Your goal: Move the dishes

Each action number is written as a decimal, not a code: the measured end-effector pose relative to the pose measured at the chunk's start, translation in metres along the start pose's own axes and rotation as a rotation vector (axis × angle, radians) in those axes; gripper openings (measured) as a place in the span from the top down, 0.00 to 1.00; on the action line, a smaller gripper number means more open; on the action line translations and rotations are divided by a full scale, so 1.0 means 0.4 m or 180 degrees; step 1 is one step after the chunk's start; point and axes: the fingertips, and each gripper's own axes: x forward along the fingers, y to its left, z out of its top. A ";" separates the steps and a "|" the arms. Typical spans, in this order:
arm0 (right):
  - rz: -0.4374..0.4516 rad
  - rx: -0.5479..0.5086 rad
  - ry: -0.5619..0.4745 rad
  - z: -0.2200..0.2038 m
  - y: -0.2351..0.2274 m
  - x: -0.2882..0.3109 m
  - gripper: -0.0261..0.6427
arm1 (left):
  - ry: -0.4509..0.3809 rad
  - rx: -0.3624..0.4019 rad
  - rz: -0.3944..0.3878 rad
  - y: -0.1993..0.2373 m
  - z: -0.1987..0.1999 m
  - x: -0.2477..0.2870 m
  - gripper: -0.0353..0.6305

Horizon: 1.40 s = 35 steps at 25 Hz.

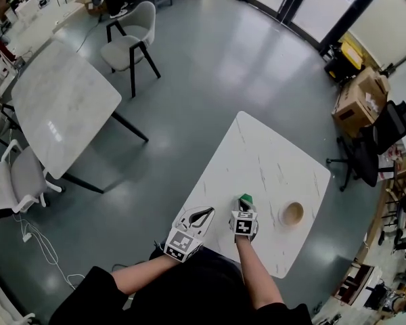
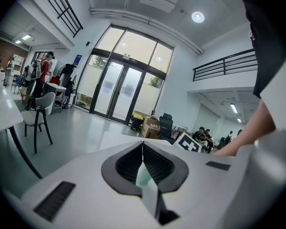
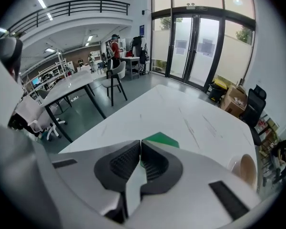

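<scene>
A small tan bowl [image 1: 292,213] stands on the white marble table [image 1: 257,161] near its right front edge; it also shows at the right of the right gripper view, as the bowl [image 3: 246,170]. A flat green item [image 1: 246,199] lies on the table just beyond my right gripper [image 1: 245,207]; I cannot tell what kind of dish it is. In the right gripper view the green item [image 3: 161,139] peeks out past the right gripper [image 3: 140,143], whose jaws are shut with nothing between them. My left gripper [image 1: 210,211] hovers at the table's front left edge. The left gripper [image 2: 143,145] is shut and empty.
A second marble table [image 1: 61,100] stands to the far left, with white chairs [image 1: 130,36] around it. Cardboard boxes [image 1: 357,99] and a black office chair [image 1: 382,137] sit beyond the table's right side. People stand far off by the glass doors [image 2: 119,92].
</scene>
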 end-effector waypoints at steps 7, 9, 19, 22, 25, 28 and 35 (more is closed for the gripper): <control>-0.0042 0.0084 -0.0011 0.012 0.012 0.004 0.92 | 0.0046 -0.0087 -0.0026 0.039 0.003 -0.007 0.92; -0.0064 0.0104 -0.0034 0.028 0.018 -0.008 0.92 | 0.0033 -0.0070 -0.0073 0.041 0.012 -0.003 0.92; -0.0044 0.0302 -0.0232 0.068 0.029 -0.084 0.92 | 0.0017 -0.0139 -0.0262 0.033 0.011 0.024 0.92; -0.0119 0.0436 -0.0328 0.070 0.013 -0.133 0.92 | 0.0053 -0.0167 -0.0376 0.022 0.009 0.031 0.92; -0.0184 0.0536 -0.0374 0.037 -0.035 -0.159 0.92 | 0.0072 -0.0215 -0.0430 0.004 -0.004 0.046 0.92; -0.0293 0.0609 -0.0418 -0.009 -0.125 -0.189 0.92 | 0.0103 -0.0199 -0.0429 -0.041 -0.031 0.082 0.92; -0.0650 0.0905 -0.0500 -0.117 -0.319 -0.282 0.92 | 0.0236 -0.0094 -0.0520 -0.174 -0.053 0.146 0.92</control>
